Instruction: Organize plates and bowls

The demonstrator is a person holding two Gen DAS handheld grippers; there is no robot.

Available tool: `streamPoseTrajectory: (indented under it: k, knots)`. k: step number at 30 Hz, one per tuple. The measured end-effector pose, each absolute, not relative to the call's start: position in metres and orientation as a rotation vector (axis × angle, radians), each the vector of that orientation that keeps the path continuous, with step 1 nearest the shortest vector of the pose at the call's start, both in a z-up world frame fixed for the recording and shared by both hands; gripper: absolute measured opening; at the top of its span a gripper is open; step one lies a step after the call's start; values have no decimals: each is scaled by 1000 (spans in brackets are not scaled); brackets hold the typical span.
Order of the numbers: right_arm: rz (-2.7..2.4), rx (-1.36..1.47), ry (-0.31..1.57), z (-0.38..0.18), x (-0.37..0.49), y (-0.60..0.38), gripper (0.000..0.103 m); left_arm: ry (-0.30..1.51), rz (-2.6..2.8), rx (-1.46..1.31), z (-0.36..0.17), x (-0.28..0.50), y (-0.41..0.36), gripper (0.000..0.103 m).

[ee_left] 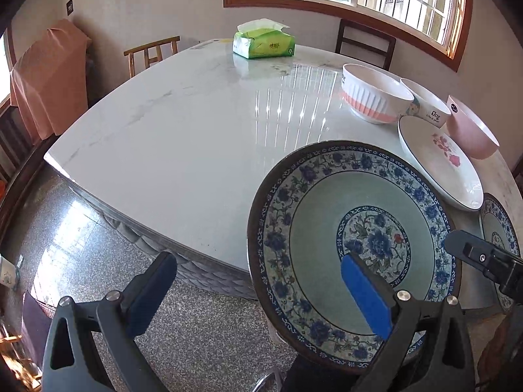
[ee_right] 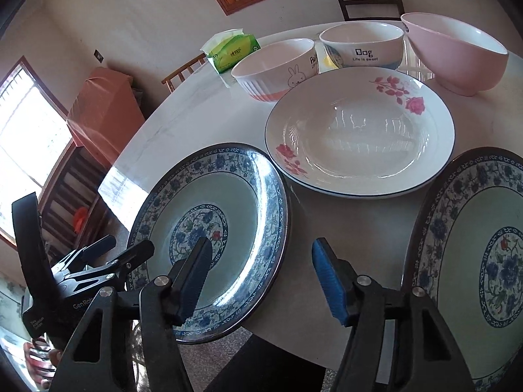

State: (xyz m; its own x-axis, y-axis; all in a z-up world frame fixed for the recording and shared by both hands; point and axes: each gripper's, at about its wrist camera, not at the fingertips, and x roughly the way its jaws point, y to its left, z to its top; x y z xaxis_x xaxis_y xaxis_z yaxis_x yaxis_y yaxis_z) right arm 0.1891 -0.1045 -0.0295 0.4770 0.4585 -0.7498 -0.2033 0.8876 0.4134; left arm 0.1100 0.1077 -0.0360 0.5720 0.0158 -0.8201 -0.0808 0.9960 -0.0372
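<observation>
Here my left claw point(ee_left: 258, 290) hangs spread wide, its right pad over the blue-patterned plate point(ee_left: 353, 241) and its left pad off the table edge; nothing is pinched. That plate sits at the near edge of the marble table point(ee_left: 183, 150), overhanging it and tilted with its near rim up; being round, it has no long axis. My right claw point(ee_right: 258, 277) is parted over bare table, between this plate and a second blue-patterned plate point(ee_right: 474, 261), grasping nothing. Behind lies a rose plate point(ee_right: 359, 134), empty, then three empty bowls: a rabbit bowl point(ee_right: 274, 68), a Dog bowl point(ee_right: 362, 45) and a pink bowl point(ee_right: 457, 52). A tissue pack point(ee_left: 263, 44) sits far back.
</observation>
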Motion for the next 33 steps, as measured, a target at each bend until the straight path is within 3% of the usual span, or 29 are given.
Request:
streamPoseTrajectory:
  k: [8, 11, 15, 17, 19, 33]
  knots:
    - [432, 278, 1040, -35, 199, -94, 60, 951, 20, -97, -34, 114, 110, 96]
    - [438, 278, 1039, -35, 201, -92, 58, 991, 11, -104, -42, 119, 112, 74]
    - [430, 249, 1047, -36, 202, -89, 43, 981, -35, -131, -38, 120, 114, 35]
    - [407, 219, 1043, -35, 202, -88, 36, 978, -10, -116, -36, 122, 113, 34]
    - [384, 195, 1033, -36, 202, -89, 22, 973, -6, -126, -36, 123, 116, 33]
    - [403, 183, 995, -36, 218, -67, 21, 949, 59, -166, -34, 140, 144, 31]
